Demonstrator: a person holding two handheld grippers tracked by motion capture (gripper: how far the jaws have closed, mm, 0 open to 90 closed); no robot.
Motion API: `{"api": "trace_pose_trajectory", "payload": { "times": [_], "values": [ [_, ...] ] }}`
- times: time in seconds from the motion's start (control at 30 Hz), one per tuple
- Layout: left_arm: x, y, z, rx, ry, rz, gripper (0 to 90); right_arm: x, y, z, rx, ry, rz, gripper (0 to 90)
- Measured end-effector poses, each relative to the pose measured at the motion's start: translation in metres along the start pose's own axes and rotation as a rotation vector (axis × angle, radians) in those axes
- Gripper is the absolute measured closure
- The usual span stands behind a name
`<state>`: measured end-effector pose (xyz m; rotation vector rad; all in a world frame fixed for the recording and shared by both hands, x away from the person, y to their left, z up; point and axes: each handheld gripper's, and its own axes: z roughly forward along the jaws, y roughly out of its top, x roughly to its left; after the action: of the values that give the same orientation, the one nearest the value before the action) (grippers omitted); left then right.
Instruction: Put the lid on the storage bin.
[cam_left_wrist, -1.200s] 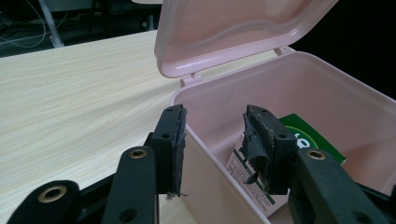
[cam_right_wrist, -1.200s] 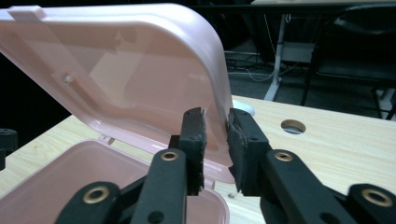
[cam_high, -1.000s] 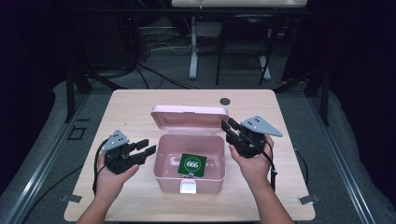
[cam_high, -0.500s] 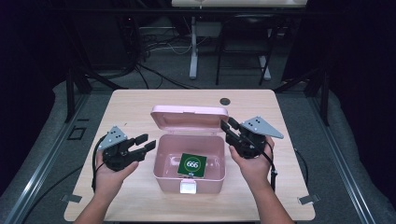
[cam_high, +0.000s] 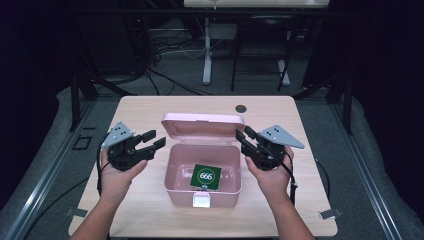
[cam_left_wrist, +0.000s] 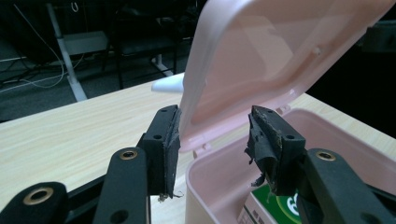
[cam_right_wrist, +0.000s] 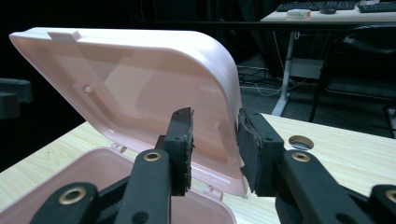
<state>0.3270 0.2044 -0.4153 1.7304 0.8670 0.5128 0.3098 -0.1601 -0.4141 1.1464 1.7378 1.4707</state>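
A pale wooden table (cam_high: 150, 107) carries a pink box (cam_high: 202, 187) at its middle, near the person's edge, with its lid (cam_high: 202, 125) swung up on the far hinges and standing nearly upright — propped that way, it seems, so the inside stays reachable. On the box floor lies a green packet (cam_high: 206, 176) with white numerals on it, flat and slightly to the right of centre, touched by neither tool. A white latch (cam_high: 202, 200) hangs on the near wall, undone. The left gripper (cam_high: 152, 143) hovers just left of the box, its jaws having just been opening, and they stand wide with nothing between them; from its own camera the lid's edge and the packet's corner (cam_left_wrist: 261, 205) show beyond the pads. The right gripper (cam_high: 243, 136) sits at the lid's right end, its jaws also having just been opening; the lid's rim (cam_right_wrist: 229, 140) lies in the gap, yet the pads look clear of it — likely a release after raising it. A small dark hole (cam_high: 241, 108) marks the far tabletop.
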Motion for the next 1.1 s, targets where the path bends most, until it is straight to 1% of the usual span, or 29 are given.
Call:
{"api": "trace_pose_trajectory", "payload": {
  "times": [0.1,0.3,0.47,0.53,0.57,0.6,0.63,0.87,1.1],
  "values": [
    [0.0,0.007,0.003,-0.011,0.003,0.001,56.2,0.0,0.0,0.0,0.0,0.005,0.004,64.7],
    [-0.004,0.02,0.006,-0.03,0.005,0.032,60.3,-0.001,-0.001,0.0,0.002,0.007,0.004,64.3],
    [-0.008,0.028,0.011,-0.04,0.024,0.056,68.3,-0.001,-0.002,0.001,0.008,0.01,0.008,63.9],
    [-0.009,0.03,0.013,-0.038,0.042,0.05,70.6,-0.002,-0.002,0.001,0.009,0.01,0.009,63.9],
    [-0.008,0.03,0.013,-0.039,0.047,0.04,74.6,-0.003,-0.001,0.001,0.007,0.014,0.015,63.9],
    [-0.008,0.03,0.013,-0.044,0.047,0.033,74.6,-0.003,-0.001,0.001,0.007,0.014,0.015,63.9],
    [-0.007,0.03,0.013,-0.049,0.046,0.024,76.6,-0.004,-0.001,0.0,0.004,0.02,0.021,63.9],
    [-0.007,0.031,0.014,-0.046,0.051,0.028,77.0,-0.005,0.002,-0.005,-0.011,0.032,0.025,63.3],
    [-0.008,0.031,0.013,-0.042,0.048,0.027,77.0,-0.013,0.008,-0.015,-0.038,0.022,0.043,62.4]
  ]
}}
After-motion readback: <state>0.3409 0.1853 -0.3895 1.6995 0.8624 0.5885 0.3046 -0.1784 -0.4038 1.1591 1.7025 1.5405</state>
